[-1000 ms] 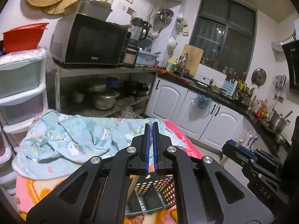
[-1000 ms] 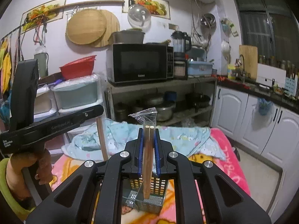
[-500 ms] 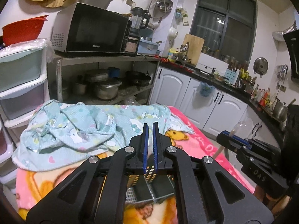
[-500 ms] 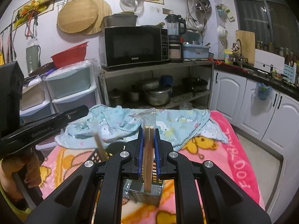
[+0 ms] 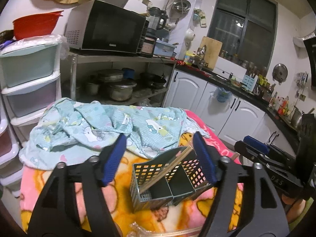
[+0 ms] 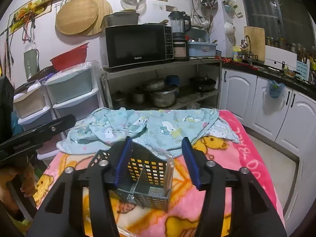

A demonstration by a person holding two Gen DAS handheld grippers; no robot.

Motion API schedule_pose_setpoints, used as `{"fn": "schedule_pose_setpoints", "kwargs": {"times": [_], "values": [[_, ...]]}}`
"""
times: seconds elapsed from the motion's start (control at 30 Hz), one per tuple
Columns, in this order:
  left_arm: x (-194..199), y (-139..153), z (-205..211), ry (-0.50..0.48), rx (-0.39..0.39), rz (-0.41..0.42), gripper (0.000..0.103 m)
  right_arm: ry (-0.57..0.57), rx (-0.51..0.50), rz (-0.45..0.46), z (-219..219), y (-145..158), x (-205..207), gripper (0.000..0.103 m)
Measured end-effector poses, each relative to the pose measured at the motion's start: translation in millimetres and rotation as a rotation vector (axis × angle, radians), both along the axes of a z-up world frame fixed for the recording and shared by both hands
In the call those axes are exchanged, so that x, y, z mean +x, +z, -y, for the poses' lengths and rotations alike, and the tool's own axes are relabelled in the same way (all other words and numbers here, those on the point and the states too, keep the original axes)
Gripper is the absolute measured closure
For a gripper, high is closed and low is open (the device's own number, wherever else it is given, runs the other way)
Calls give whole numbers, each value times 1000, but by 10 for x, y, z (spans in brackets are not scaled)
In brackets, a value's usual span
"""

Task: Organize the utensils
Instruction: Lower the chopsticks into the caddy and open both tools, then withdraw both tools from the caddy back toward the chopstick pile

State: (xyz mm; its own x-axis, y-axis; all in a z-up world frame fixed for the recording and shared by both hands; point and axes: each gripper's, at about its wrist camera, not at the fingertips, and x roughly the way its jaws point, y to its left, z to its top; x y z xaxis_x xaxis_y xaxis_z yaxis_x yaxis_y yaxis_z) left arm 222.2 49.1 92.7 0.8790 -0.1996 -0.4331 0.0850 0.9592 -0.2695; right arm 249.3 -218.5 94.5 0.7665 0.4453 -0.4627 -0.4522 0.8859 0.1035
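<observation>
A grey perforated utensil caddy (image 5: 156,169) (image 6: 150,167) with two compartments stands on the pink blanket. Bare wooden chopsticks (image 5: 167,167) lean in its left compartment, between the blue pads of my left gripper (image 5: 160,135). That gripper's jaws are opening and touch nothing. In the right wrist view, plastic-wrapped chopsticks (image 6: 170,170) stand in the caddy's right corner. My right gripper (image 6: 156,139) hangs over the caddy, its jaws also opening, its pads clear of the chopsticks. Each gripper shows at the edge of the other's view.
A crumpled light-blue cartoon cloth (image 5: 102,126) lies just behind the caddy. Crinkled plastic wrap (image 5: 138,230) and more chopsticks (image 5: 177,233) lie at the near edge. Plastic drawers (image 6: 71,90) and a shelf with a microwave (image 6: 136,45) stand behind; white cabinets (image 6: 286,114) are at the right.
Both grippers sank toward the caddy and went from shut on chopsticks to open. The chopsticks now rest in the caddy.
</observation>
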Motion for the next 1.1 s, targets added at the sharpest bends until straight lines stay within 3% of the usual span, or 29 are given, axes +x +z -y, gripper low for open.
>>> {"fn": "schedule_pose_setpoints", "kwargs": {"times": [0.07, 0.17, 0.4, 1.1], "values": [[-72, 22, -38, 12, 0, 13, 22, -3, -2, 6, 18, 16, -25, 46], [-176, 49, -79, 19, -2, 29, 11, -6, -4, 21, 50, 35, -103, 40], [-347, 36, -121, 22, -16, 30, 11, -9, 7, 51, 132, 93, -293, 28], [-806, -192, -143, 27, -6, 1, 11, 40, -29, 57, 114, 38, -779, 25]]}}
